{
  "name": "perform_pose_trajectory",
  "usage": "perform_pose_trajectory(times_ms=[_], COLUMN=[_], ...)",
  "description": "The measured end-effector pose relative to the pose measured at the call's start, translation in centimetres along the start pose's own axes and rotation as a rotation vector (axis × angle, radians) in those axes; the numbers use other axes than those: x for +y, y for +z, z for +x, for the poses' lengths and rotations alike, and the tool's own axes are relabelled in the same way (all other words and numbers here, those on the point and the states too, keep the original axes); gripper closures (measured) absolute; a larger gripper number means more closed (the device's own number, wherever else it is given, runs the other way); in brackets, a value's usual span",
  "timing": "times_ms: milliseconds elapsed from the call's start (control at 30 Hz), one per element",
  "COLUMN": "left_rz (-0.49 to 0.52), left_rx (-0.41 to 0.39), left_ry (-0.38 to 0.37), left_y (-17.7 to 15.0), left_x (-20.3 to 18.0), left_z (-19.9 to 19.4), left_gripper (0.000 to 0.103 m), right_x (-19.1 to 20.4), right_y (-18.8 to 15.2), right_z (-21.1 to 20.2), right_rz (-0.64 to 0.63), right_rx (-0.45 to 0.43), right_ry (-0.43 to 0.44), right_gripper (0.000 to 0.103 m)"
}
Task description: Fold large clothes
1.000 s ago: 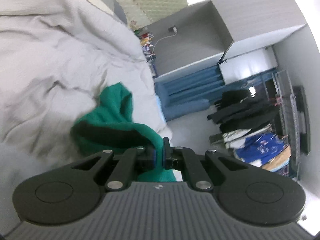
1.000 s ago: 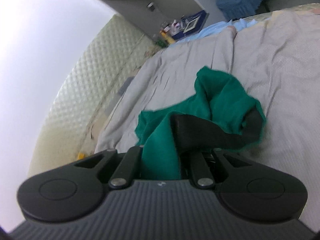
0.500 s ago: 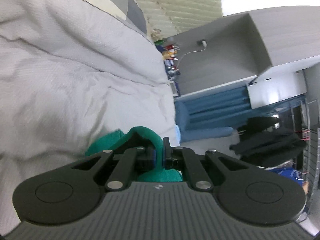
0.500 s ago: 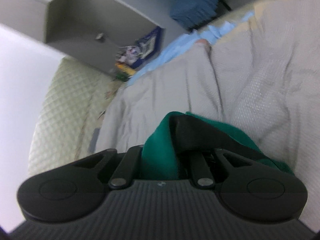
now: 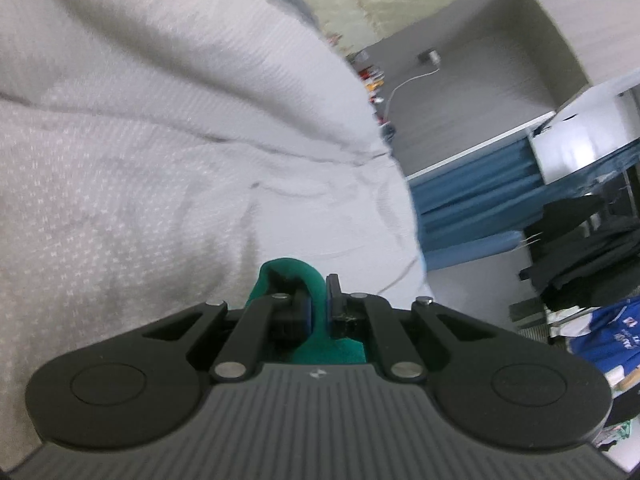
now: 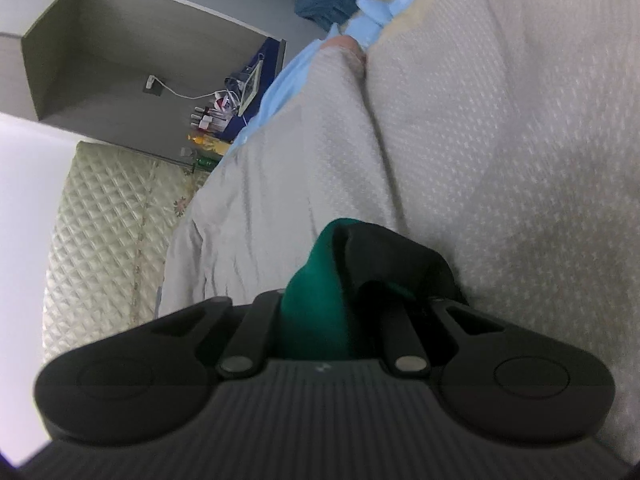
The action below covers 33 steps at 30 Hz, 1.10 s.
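Observation:
A green garment with a black band is held by both grippers over a grey bedspread. In the left wrist view my left gripper (image 5: 319,302) is shut on a fold of the green garment (image 5: 292,274), which bunches between the fingers. In the right wrist view my right gripper (image 6: 340,300) is shut on the green garment (image 6: 316,304) and its black band (image 6: 394,254); its fingertips are hidden by cloth. Most of the garment is hidden below both grippers.
The grey bedspread (image 5: 140,152) fills most of both views. A quilted headboard (image 6: 100,232) stands at the bed's end. A grey shelf unit (image 5: 480,80) with small items, blue drawers (image 5: 472,196) and a rack of dark clothes (image 5: 588,248) lie beyond the bed's edge.
Both grippers have lifted and pulled the green garment toward the cameras. A second ago it lay spread on the bed; now only small bunches show at the fingers.

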<state>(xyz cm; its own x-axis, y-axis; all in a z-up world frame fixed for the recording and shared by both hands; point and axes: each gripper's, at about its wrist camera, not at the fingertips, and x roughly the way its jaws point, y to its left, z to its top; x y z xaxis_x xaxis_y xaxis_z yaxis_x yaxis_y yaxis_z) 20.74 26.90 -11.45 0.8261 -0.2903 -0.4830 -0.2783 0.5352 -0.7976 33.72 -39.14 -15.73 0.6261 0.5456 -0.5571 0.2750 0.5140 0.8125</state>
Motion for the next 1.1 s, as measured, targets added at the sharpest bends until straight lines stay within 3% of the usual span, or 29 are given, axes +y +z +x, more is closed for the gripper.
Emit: perform_pose_trajectory(times_ms=[200,233,267,300,333,367,433,567,700,867,1000,1100], left_rz=[-0.021,-0.018,-0.01,-0.006,-0.01,-0.007,0.032,0.128,0.343,0.502,0.568,0.634], left_rx=[0.021,0.028,0.032,0.032,0.028,0.022,-0.009,-0.079,-0.143,-0.097,0.009,0.073], left_ry=[-0.038,-0.053,-0.067,-0.083,-0.099,-0.107,-0.108,-0.116,-0.053,-0.033,-0.032,0.02], left_y=[-0.1,-0.1,-0.2,-0.4,-0.6,-0.8,-1.2,-2.3,-5.6,-11.2,-14.5,-16.7], left_x=[0.7,0.7,0.7,0.8,0.9,0.8,0.0,-2.3,-6.1,-8.8,-9.6,-9.7], left_z=[0.1,-0.5,-1.3,-2.0,-2.9,-3.8,-5.9,-9.9,-13.0,-13.5,-11.4,-9.3], left_gripper=[0.095,0.09,0.078,0.067,0.045,0.039,0.038,0.035,0.035,0.035,0.035,0.035], right_x=[0.4,0.7,1.1,1.5,2.0,2.4,3.3,5.3,7.4,9.9,11.3,11.3], right_y=[-0.7,-1.0,-1.3,-1.8,-2.4,-2.6,-3.5,-5.2,-7.5,-11.9,-15.0,-16.4], right_z=[-1.2,-1.6,-2.1,-2.7,-3.4,-3.8,-4.7,-7.5,-10.9,-13.0,-11.7,-8.8], right_rz=[-0.011,-0.034,-0.055,-0.078,-0.104,-0.128,-0.178,-0.28,-0.388,-0.542,-0.678,-0.726], right_rx=[-0.024,-0.028,-0.035,-0.045,-0.058,-0.067,-0.083,-0.138,-0.232,-0.302,-0.229,-0.102], right_ry=[0.03,0.028,0.024,0.024,0.019,0.013,0.0,-0.023,-0.046,-0.056,-0.063,-0.121], right_gripper=[0.087,0.084,0.083,0.077,0.066,0.058,0.026,0.025,0.024,0.024,0.025,0.027])
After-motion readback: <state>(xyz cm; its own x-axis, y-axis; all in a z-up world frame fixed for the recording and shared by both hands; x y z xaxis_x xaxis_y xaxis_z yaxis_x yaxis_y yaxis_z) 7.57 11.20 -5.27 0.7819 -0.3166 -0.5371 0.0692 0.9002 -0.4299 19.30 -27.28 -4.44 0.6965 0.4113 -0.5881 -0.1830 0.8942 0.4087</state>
